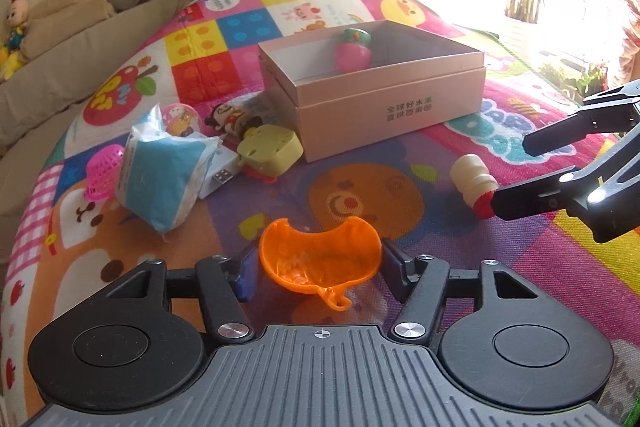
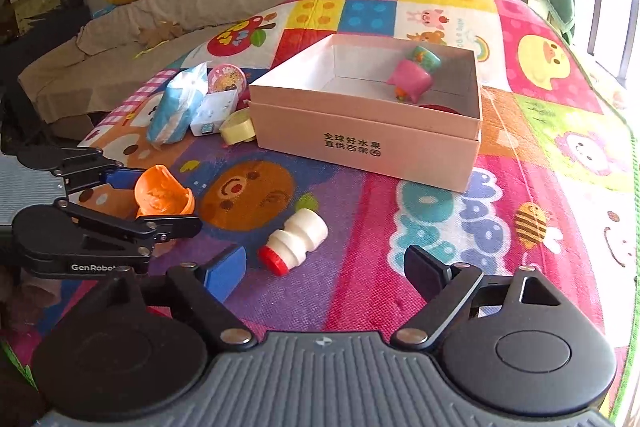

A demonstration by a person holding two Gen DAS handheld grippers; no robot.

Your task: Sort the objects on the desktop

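Here the left gripper (image 1: pixel 318 263) pinches an orange shell half (image 1: pixel 318 259); the right gripper (image 2: pixel 324 267) gapes by a red-capped white bottle (image 2: pixel 294 241).

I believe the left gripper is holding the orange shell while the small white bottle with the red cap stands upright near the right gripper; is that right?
Not quite: the white bottle lies on its side, as the right wrist view shows. The left gripper does hold the orange shell, and the bottle is near the right gripper.

Black tool (image 2: pixel 324 269), blue pads (image 2: pixel 224 269), silver screws
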